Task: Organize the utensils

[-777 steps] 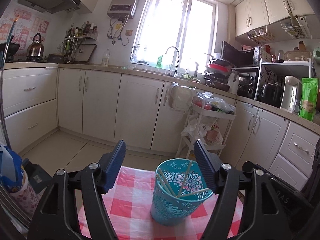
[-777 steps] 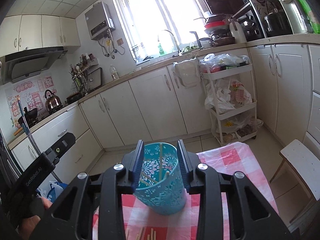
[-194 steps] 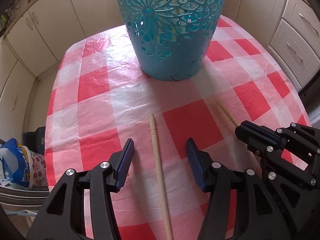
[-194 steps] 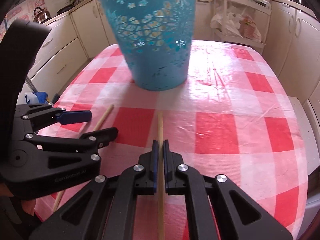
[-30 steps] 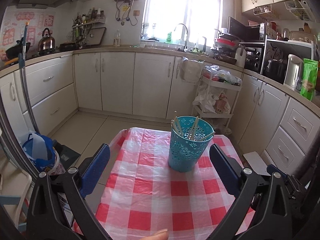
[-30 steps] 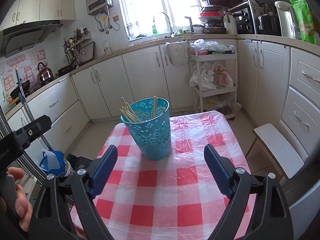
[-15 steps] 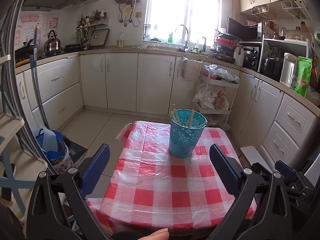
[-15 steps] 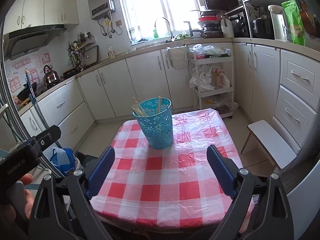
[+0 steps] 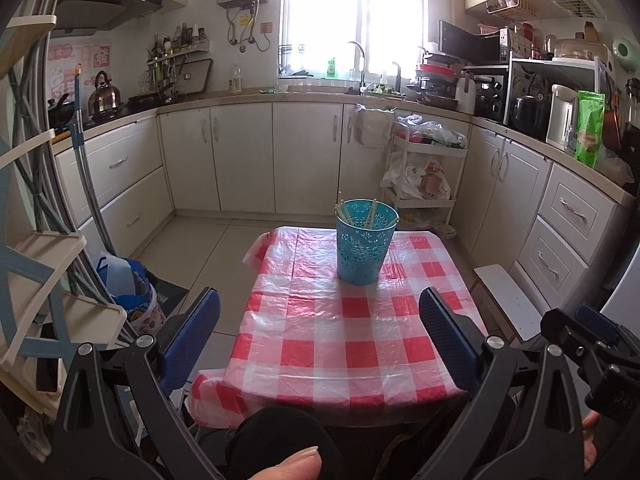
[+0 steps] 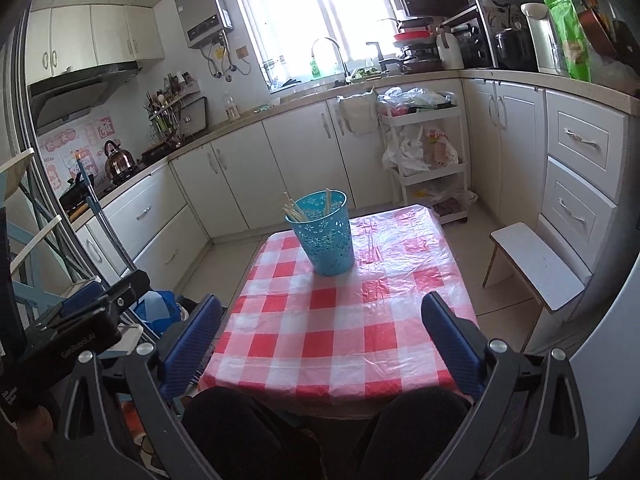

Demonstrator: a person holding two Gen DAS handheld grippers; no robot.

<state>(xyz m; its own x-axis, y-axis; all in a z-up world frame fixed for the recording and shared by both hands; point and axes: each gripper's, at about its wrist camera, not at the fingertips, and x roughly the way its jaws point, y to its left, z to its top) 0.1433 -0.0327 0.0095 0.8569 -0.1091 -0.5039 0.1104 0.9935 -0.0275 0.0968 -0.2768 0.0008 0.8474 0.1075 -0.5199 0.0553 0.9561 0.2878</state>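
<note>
A teal cut-out basket (image 9: 366, 242) stands upright at the far end of the red-and-white checked table (image 9: 344, 340). Several wooden chopsticks (image 9: 343, 211) stick up out of it. It also shows in the right wrist view (image 10: 325, 236), with the chopsticks (image 10: 294, 209) leaning at its left rim. My left gripper (image 9: 320, 332) is wide open and empty, held back from the table's near edge. My right gripper (image 10: 322, 340) is wide open and empty, also pulled back above my knees.
The checked table (image 10: 340, 328) carries only the basket. A white stool (image 10: 536, 264) stands right of it, a blue bag (image 9: 120, 284) and a folding rack (image 9: 44, 264) on the left. White cabinets (image 9: 280, 156) and a trolley (image 9: 424, 168) line the far walls.
Both grippers have drawn further back and up from the table, so the basket looks smaller and my knees come into view. Both stay wide open and empty.
</note>
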